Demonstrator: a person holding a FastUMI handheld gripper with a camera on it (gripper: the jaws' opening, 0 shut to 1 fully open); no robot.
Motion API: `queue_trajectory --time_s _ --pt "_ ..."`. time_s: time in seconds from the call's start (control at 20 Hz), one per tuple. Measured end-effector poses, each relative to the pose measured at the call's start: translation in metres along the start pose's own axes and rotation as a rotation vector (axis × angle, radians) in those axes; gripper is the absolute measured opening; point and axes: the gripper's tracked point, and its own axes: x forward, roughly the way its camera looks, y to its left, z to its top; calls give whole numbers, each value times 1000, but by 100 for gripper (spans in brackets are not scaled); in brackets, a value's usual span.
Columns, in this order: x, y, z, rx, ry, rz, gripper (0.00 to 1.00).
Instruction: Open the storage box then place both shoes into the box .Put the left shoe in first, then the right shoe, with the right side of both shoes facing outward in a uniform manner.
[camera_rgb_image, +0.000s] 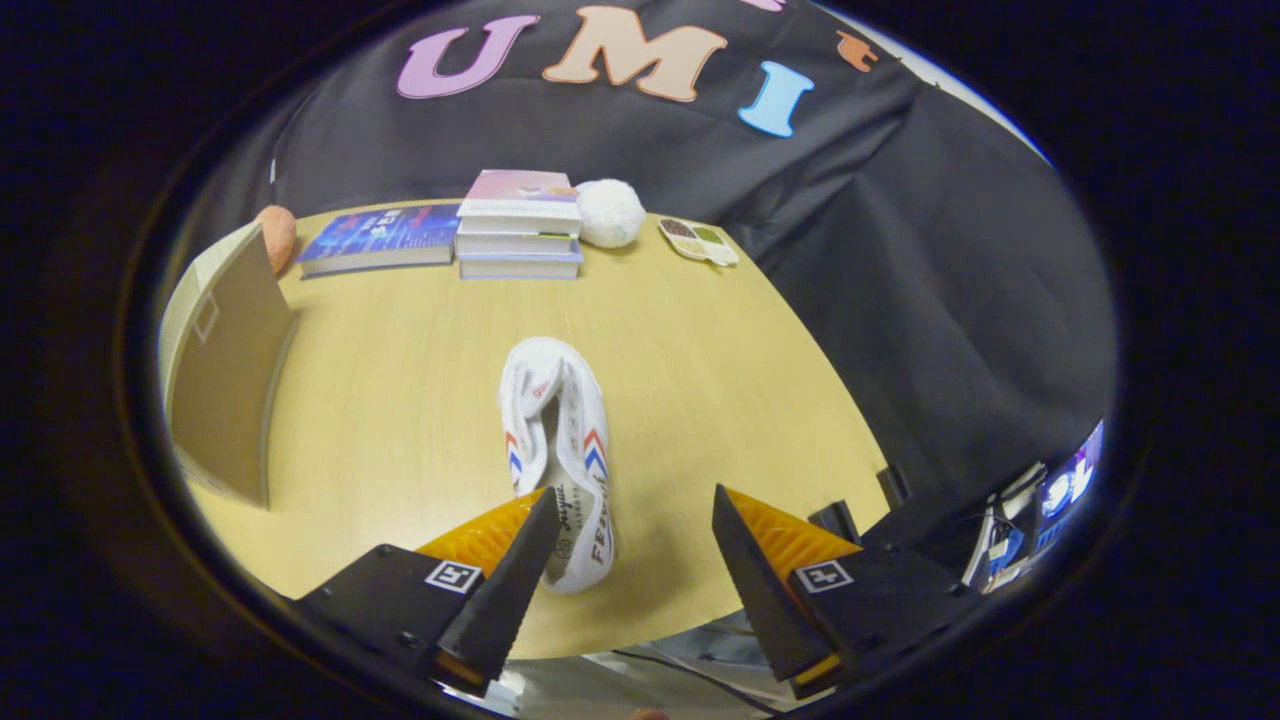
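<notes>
A white shoe (562, 440) with red and blue chevrons lies on the yellow wooden table (400, 400). It runs away from me, with its near end just inside my left finger (505, 590). My gripper (635, 505) hovers over that near end and is open; neither finger presses on the shoe. The right finger (760, 590) stands well apart from it. To the left stands the cardboard storage box (225, 370), of which I see a tan panel with a pale upper edge.
At the far side of the table lie a blue book (380, 240), a stack of books (520, 225), a white fluffy ball (610, 212), a small sectioned dish (698, 242) and an orange object (278, 235). The table's right edge drops to black cloth.
</notes>
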Motion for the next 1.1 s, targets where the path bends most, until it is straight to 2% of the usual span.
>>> queue_trajectory --time_s 0.4,0.75,1.1 --pt "49 9 -20 -80 48 47 98" --pt "88 13 6 -114 -4 81 96" --pt "115 26 30 -154 -116 144 78"
